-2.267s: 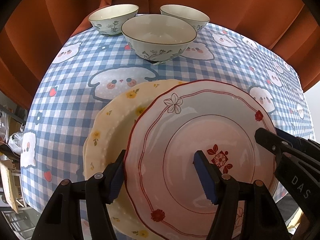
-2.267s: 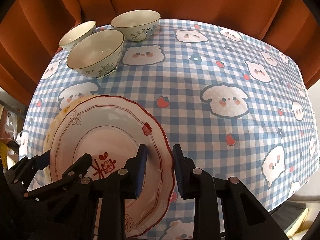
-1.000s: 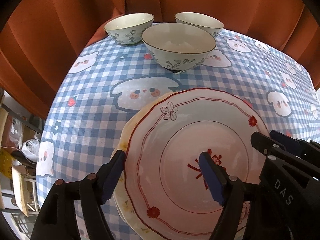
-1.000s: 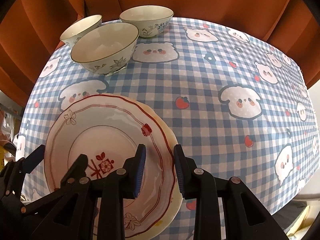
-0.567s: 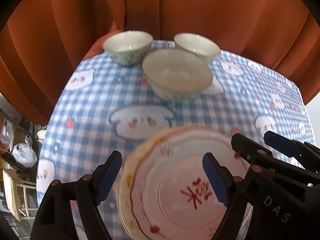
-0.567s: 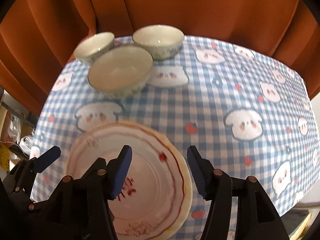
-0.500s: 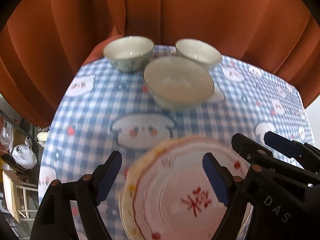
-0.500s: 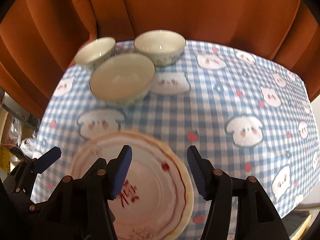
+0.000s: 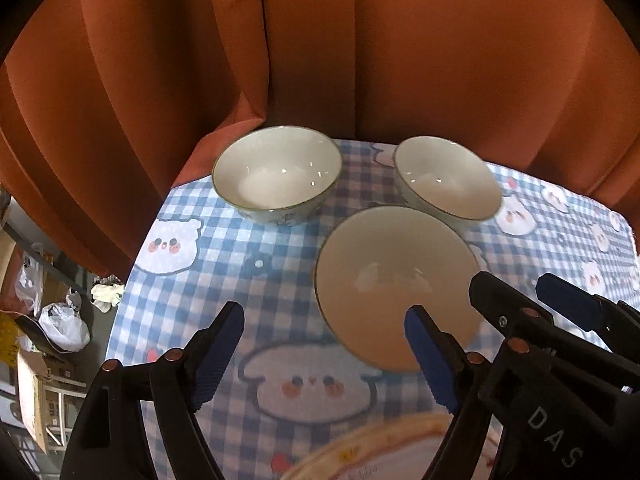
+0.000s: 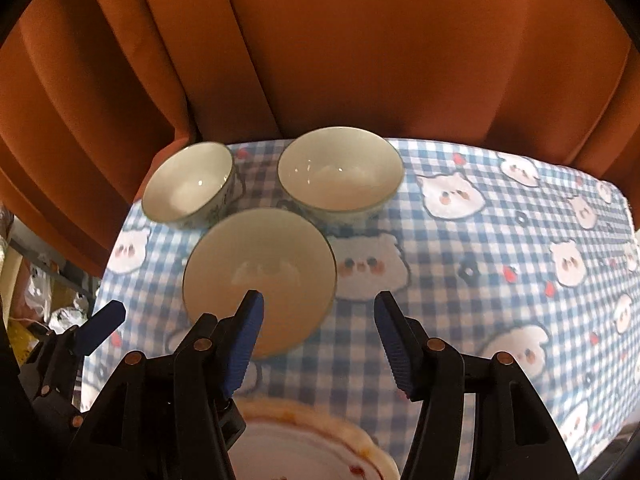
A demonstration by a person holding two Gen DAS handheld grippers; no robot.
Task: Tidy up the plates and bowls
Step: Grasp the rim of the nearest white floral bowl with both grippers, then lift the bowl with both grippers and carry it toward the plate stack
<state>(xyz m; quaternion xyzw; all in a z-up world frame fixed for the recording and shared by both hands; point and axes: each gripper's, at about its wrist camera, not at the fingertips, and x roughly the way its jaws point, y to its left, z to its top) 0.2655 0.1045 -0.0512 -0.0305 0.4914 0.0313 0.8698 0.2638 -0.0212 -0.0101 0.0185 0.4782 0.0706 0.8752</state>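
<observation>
Glowing warm and dim under soft overhead light, glinting off the far bowls (image 9: 276, 174). Smearing with motion blur across the near bowl (image 10: 260, 276) and plates (image 10: 316, 440). Bending hard and vignetting black at the fisheye edges.

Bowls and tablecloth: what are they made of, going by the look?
Nearest bowl, back-left bowl and back-right bowl: likely glazed ceramic. Sign: glossy cream insides with sharp highlights, thin dark rim line, printed pattern outside. Melamine can't be ruled out.
Tablecloth: blue-white check with cartoon animal print, matte, no glare. Woven fabric or coated vinyl, can't tell.
</observation>
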